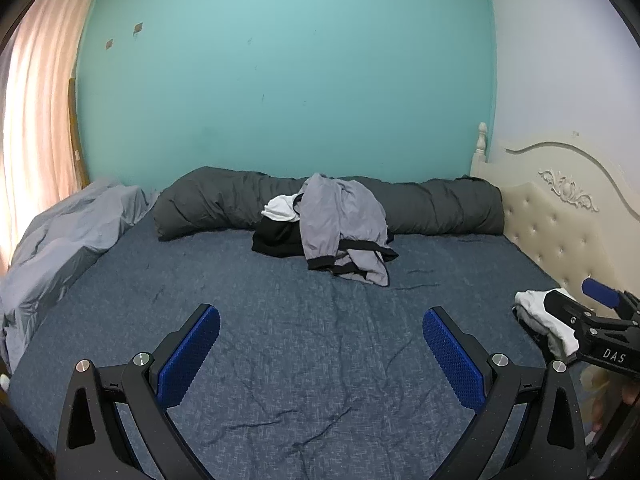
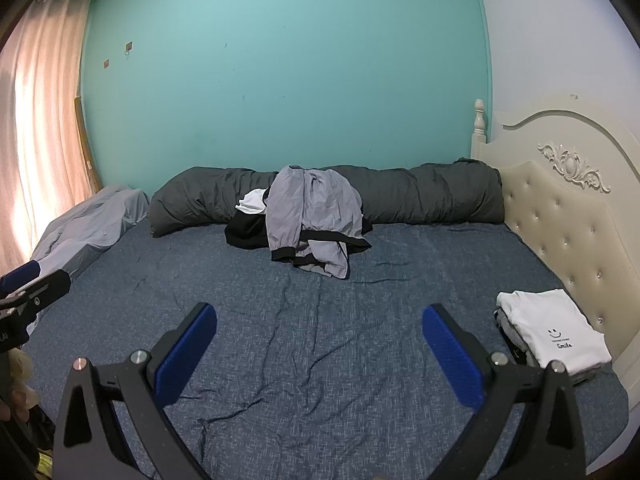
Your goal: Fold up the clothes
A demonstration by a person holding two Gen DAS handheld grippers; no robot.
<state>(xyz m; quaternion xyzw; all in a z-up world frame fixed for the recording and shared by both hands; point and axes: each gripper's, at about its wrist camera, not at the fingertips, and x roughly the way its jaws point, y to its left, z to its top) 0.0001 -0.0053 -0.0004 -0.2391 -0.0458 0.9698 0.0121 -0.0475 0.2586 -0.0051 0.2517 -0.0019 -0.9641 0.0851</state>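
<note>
Right wrist view showed the crumpled heap of grey, black and white clothes (image 2: 308, 228) lying at the far side of the blue patterned bed sheet (image 2: 320, 340), slumped against the long dark grey rolled duvet (image 2: 420, 196) that ran along the teal wall. I took that duvet as my landmark. The heap leaned on its middle, a grey garment with black trim draped over the top, black and white cloth poking out on the window side; it looked dumped there to wait its turn.

Well away from the duvet, on the near side by the cream tufted headboard (image 2: 560, 220), sat a neat stack with a folded white shirt bearing a small smile print (image 2: 548, 328) on top. Judging by that, some folding was done and the stack was parked aside to keep the middle of the sheet free as a working surface.

Nearer still, the right gripper (image 2: 320, 356) hovered over bare sheet, blue pads spread wide, nothing between them. From the left wrist view the left gripper (image 1: 320, 356) stood the same: jaws fully apart, empty, pointed towards the heap. Both seemed readied to reach across for the next garment.
</note>
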